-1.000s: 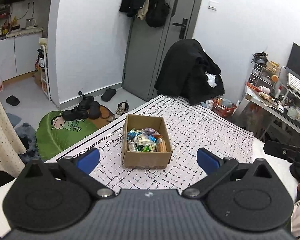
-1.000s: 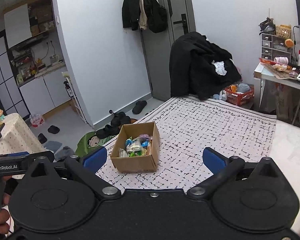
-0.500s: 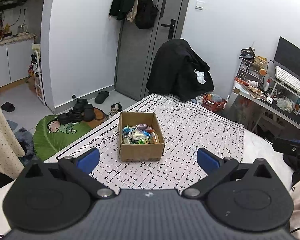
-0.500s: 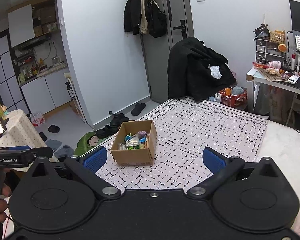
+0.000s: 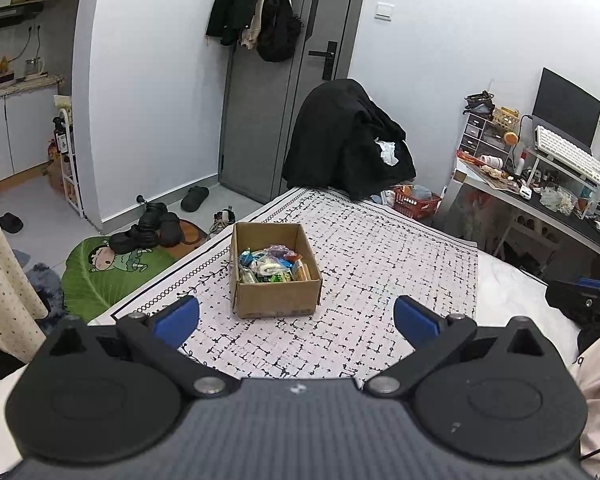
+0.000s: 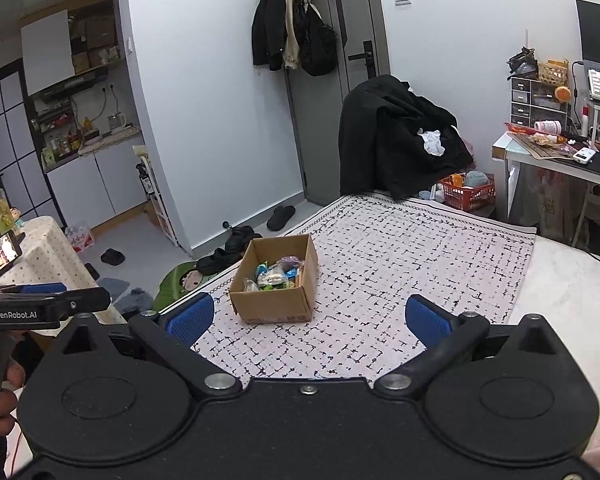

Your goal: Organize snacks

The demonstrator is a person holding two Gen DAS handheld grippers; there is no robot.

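Several wrapped snacks (image 5: 271, 266) lie heaped in our open cardboard box (image 5: 275, 304), which sits on the patterned cloth (image 5: 380, 272) near its left edge. Our left gripper (image 5: 296, 318) and right gripper (image 6: 307, 318) hover short of the box, each with blue fingers spread wide, holding nothing.

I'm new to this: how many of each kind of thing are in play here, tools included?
Cardboard box: 1
Grippers: 2, the left gripper and the right gripper, both open
Patterned cloth: 1
Snack packets in the box: too jumbled to count
Total counted: 4
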